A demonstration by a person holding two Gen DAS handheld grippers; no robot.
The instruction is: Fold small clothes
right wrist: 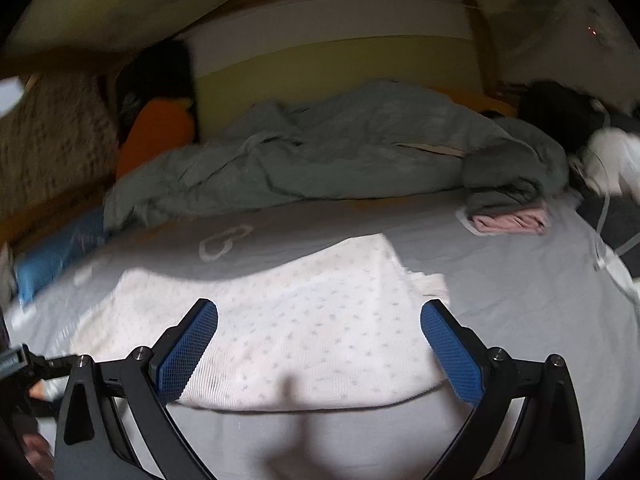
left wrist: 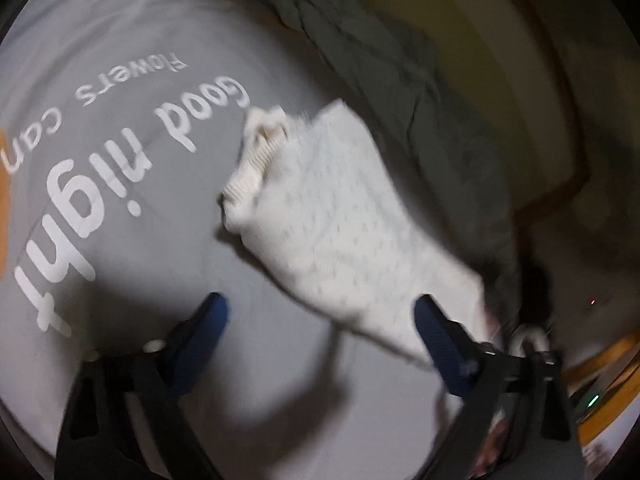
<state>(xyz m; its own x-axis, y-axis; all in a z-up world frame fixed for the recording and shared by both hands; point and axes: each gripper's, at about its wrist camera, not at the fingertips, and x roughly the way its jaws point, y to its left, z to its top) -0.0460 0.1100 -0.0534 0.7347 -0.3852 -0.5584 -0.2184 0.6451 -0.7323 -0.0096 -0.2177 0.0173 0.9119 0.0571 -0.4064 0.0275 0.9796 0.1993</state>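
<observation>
A small white knitted garment [left wrist: 340, 224] with faint dots and a ribbed cuff lies folded on the grey bed sheet [left wrist: 120, 208] printed with "Good night". My left gripper [left wrist: 320, 320] is open and empty just before its near edge. In the right wrist view the same white garment [right wrist: 288, 320] lies flat on the sheet. My right gripper [right wrist: 320, 328] is open above it, with its blue pads [right wrist: 188, 352] spread to either side.
A rumpled grey-green duvet [right wrist: 340, 152] lies across the far side of the bed. A folded pink garment [right wrist: 512, 220] sits at its right end. An orange cushion [right wrist: 156, 136] and a blue item [right wrist: 56, 260] are at the left. The yellow headboard wall [right wrist: 340, 68] stands behind.
</observation>
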